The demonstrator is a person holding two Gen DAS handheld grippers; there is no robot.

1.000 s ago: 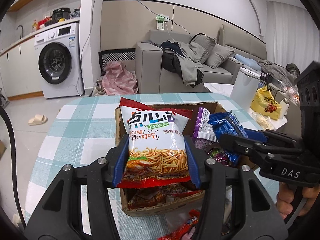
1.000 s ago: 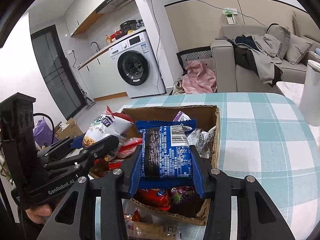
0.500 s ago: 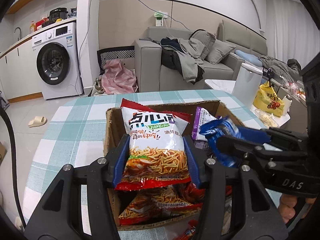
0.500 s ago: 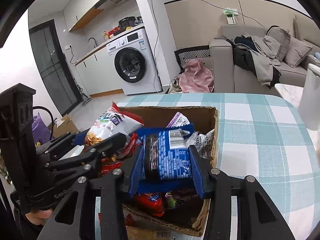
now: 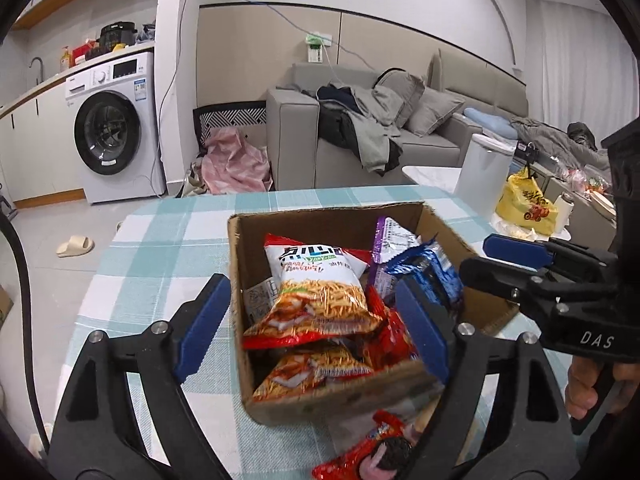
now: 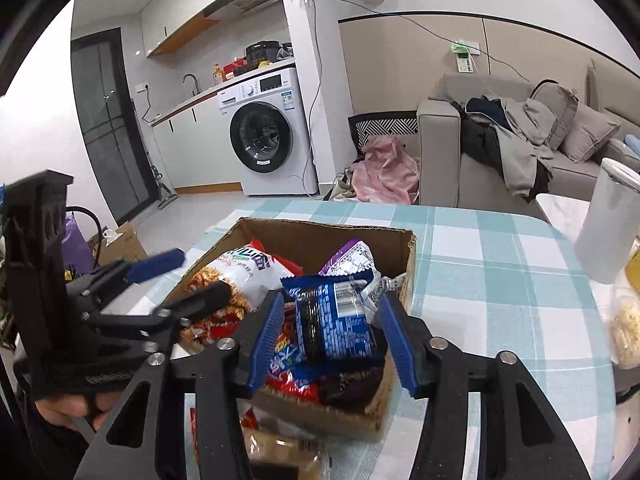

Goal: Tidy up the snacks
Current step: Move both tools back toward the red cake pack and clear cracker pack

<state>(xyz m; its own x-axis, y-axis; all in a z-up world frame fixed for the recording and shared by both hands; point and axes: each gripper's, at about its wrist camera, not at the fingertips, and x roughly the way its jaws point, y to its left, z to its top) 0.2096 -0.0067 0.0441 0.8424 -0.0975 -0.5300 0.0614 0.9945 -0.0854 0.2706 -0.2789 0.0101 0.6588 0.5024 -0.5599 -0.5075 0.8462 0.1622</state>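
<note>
A cardboard box (image 5: 328, 211) (image 6: 320, 225) full of snack packs stands on the checked tablecloth. A red-and-white noodle-snack bag (image 5: 320, 276) (image 6: 244, 268) lies on top of its left side. My left gripper (image 5: 314, 308) (image 6: 192, 276) straddles the bag, its jaws opening and the blue pads well clear of it. A blue cookie pack (image 6: 340, 332) (image 5: 432, 276) rests on the right side. My right gripper (image 6: 331, 300) (image 5: 496, 262) has its jaws opening around that pack, with a gap at each pad. A purple pack (image 5: 390, 236) (image 6: 348, 258) stands behind.
A red cookie pack (image 5: 372, 452) lies on the cloth in front of the box, beside other loose packs (image 6: 280, 448). A white canister (image 5: 484, 176) (image 6: 608, 220) and a yellow bag (image 5: 524, 204) stand to the right. Checked cloth (image 6: 500, 264) lies bare right of the box.
Both grippers have opened and let go of their packs. The noodle-snack bag and the blue cookie pack have dropped from the pads onto the pile in the box.
</note>
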